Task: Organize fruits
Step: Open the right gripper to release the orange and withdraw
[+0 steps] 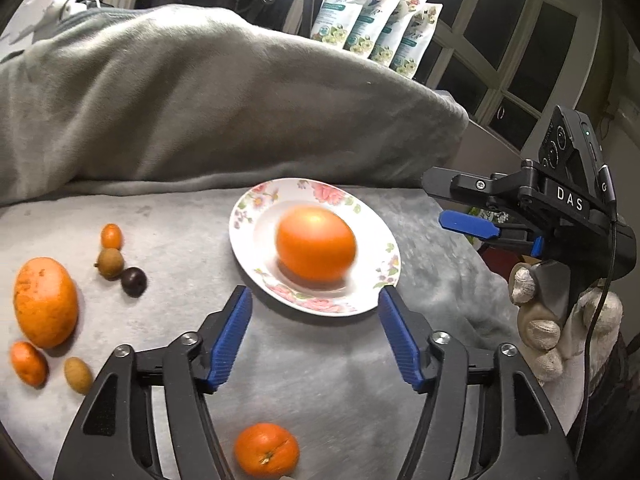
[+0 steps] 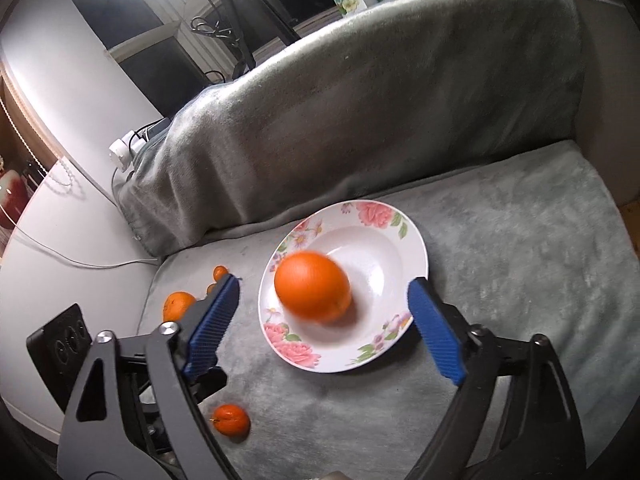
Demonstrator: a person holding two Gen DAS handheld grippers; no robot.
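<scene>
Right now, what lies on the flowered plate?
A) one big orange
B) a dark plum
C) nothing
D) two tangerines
A: one big orange sits alone on the plate; the other fruits lie on the grey cover beside it.

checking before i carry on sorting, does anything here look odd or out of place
Only the big orange stands out: it is motion-blurred and sits off-centre toward the rim of the floral plate, so it may be rolling. The other fruits, like the small tangerine, lie loose on the grey blanket. Nothing looks spilled or damaged.

grey blanket [image 1: 328, 380] bears floral plate [image 1: 248, 216], loose fruits [image 1: 46, 302].
</scene>
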